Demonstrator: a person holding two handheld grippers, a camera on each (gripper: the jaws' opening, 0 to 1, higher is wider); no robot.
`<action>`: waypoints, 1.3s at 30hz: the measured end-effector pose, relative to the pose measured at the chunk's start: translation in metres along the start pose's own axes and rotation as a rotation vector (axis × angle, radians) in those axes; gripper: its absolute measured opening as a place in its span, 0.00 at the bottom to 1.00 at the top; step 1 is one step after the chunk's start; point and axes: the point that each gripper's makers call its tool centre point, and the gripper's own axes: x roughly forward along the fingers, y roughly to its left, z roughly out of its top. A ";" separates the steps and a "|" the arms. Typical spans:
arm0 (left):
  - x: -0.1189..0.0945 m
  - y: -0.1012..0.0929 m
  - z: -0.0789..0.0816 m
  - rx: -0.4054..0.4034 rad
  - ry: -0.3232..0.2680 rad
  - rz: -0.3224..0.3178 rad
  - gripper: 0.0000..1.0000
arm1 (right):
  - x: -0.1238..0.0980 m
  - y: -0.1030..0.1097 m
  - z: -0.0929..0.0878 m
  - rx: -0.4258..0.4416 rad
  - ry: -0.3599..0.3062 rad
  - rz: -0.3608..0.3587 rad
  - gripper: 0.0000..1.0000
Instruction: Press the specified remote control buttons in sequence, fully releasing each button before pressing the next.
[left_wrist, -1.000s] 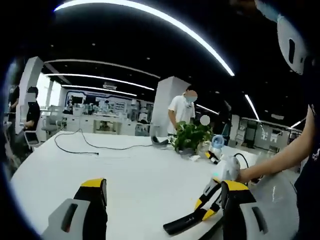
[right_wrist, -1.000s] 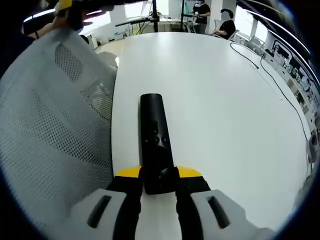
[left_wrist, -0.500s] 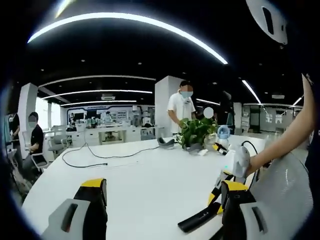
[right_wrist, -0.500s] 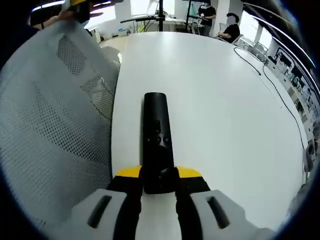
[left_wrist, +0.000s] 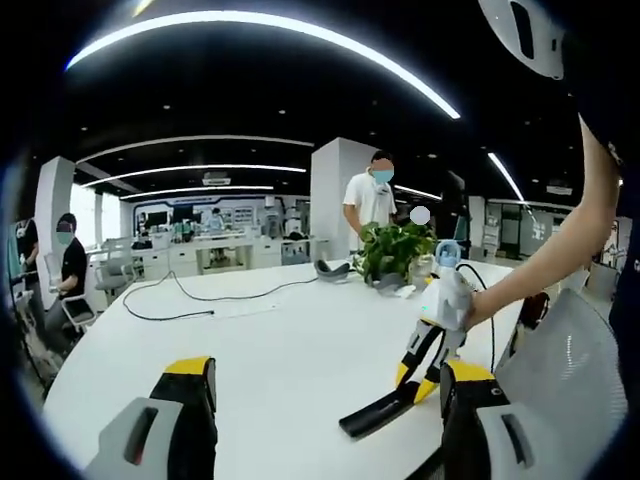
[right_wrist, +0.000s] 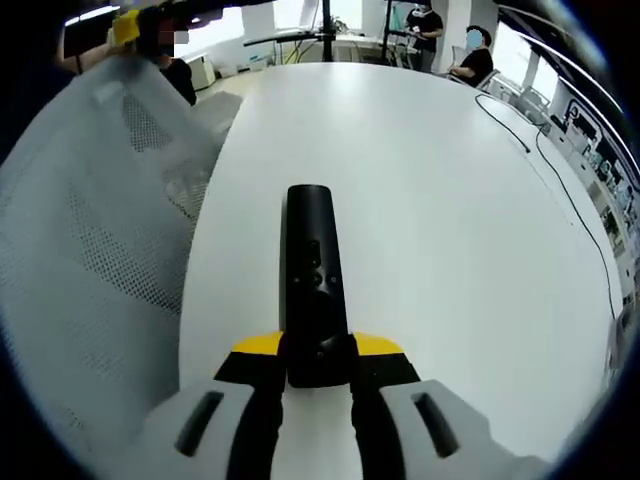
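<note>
A black remote control (right_wrist: 312, 270) points away from me over the white table (right_wrist: 450, 250), small buttons on its upper face. My right gripper (right_wrist: 318, 352) is shut on its near end, yellow-tipped fingers (right_wrist: 258, 348) on both sides. The same remote (left_wrist: 372, 414) slants down to the left in the left gripper view, held low over the table (left_wrist: 270, 340) by the right gripper (left_wrist: 412, 378) in a person's hand (left_wrist: 470, 305). My left gripper (left_wrist: 330, 405) is open with nothing between its jaws, to the left of the remote.
A white mesh chair back (right_wrist: 80, 260) stands against the table's near edge, also seen as (left_wrist: 560, 370). A potted plant (left_wrist: 395, 262), small items and a black cable (left_wrist: 190, 300) lie at the table's far side. A person (left_wrist: 372, 205) stands behind the plant; another (left_wrist: 70, 270) sits at the left.
The right gripper keeps its hold on the remote. In the left gripper view it now sits a little higher and further left. Both views have shifted slightly with the hands.
</note>
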 end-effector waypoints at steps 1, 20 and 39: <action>0.001 -0.001 -0.002 -0.013 0.010 -0.009 0.96 | 0.000 -0.004 0.001 -0.003 -0.001 0.001 0.23; -0.001 0.001 -0.003 -0.008 0.028 0.000 0.94 | -0.013 -0.094 -0.014 -0.019 0.056 -0.018 0.23; 0.000 0.003 -0.007 -0.008 0.045 0.007 0.94 | -0.019 -0.141 -0.017 -0.003 0.089 -0.019 0.24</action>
